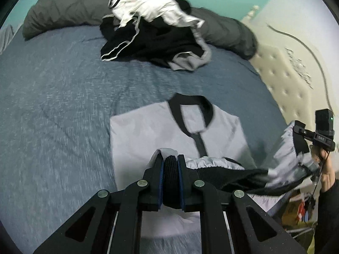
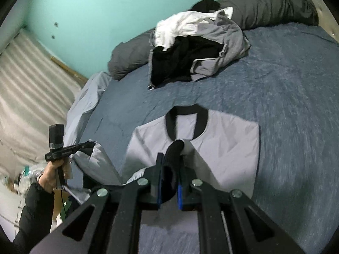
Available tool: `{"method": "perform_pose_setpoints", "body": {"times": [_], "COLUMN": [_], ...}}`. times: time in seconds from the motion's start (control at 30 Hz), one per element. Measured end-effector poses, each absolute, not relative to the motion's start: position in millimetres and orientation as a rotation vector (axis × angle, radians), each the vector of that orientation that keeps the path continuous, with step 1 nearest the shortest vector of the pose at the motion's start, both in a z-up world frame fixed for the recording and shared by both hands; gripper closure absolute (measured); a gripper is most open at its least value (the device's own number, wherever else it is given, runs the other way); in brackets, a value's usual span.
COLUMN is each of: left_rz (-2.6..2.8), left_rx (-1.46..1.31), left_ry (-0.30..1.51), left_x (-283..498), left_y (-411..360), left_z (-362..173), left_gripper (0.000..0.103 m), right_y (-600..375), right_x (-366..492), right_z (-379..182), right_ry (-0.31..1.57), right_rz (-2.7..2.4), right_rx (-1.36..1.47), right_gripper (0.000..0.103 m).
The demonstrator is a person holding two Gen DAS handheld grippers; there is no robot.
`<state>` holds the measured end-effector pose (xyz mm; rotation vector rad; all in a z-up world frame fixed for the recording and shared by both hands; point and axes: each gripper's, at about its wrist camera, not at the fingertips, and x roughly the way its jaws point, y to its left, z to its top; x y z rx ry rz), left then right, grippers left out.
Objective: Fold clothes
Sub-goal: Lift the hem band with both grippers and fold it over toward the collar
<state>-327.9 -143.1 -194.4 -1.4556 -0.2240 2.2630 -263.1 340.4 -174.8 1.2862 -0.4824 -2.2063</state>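
A light grey jacket (image 1: 152,131) with a black collar (image 2: 186,119) lay front-up on the blue bedspread (image 1: 53,105), its lower part lifted toward the cameras. The left gripper (image 1: 171,158) was clamped on the jacket's black ribbed hem, and the right gripper (image 2: 171,160) pinched another stretch of that black band. Each gripper was held by a hand (image 2: 49,176) in a black sleeve (image 2: 34,216). Farther up the bed, near the dark grey pillows (image 1: 63,10), sat a heap of unfolded black, white and grey clothes (image 1: 152,31).
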Motion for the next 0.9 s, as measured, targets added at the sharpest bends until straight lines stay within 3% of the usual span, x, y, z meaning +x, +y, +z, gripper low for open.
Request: {"method": "perform_pose_setpoints", "body": {"times": [0.27, 0.43, 0.5, 0.57, 0.6, 0.77, 0.9], "left_rz": [2.311, 2.355, 2.383, 2.413, 2.427, 2.475, 2.49], "left_rx": [-1.605, -1.631, -1.604, -1.571, -1.555, -1.467, -1.381], "left_ry": [-0.332, -0.397, -0.431, -0.452, -0.442, -0.344, -0.29], "left_x": [-412, -431, -433, -433, -432, -422, -410], "left_y": [-152, -160, -166, -171, -171, -167, -164], "left_z": [-277, -312, -312, -309, -307, -296, -297], "left_gripper": [0.087, 0.062, 0.052, 0.049, 0.049, 0.044, 0.041], "right_y": [345, 353, 356, 364, 368, 368, 373], "right_x": [-362, -388, -398, -400, -399, -390, -384], "right_z": [-254, -286, -299, -297, -294, -287, -302], "right_ry": [-0.482, -0.535, -0.556, -0.591, -0.61, -0.445, -0.423], "right_rz": [-2.295, -2.369, -2.398, -2.453, -2.469, -2.489, -2.46], "right_rx": [1.416, 1.426, 1.43, 1.375, 1.342, 1.352, 1.398], "right_gripper": [0.09, 0.079, 0.075, 0.059, 0.056, 0.056, 0.056]}}
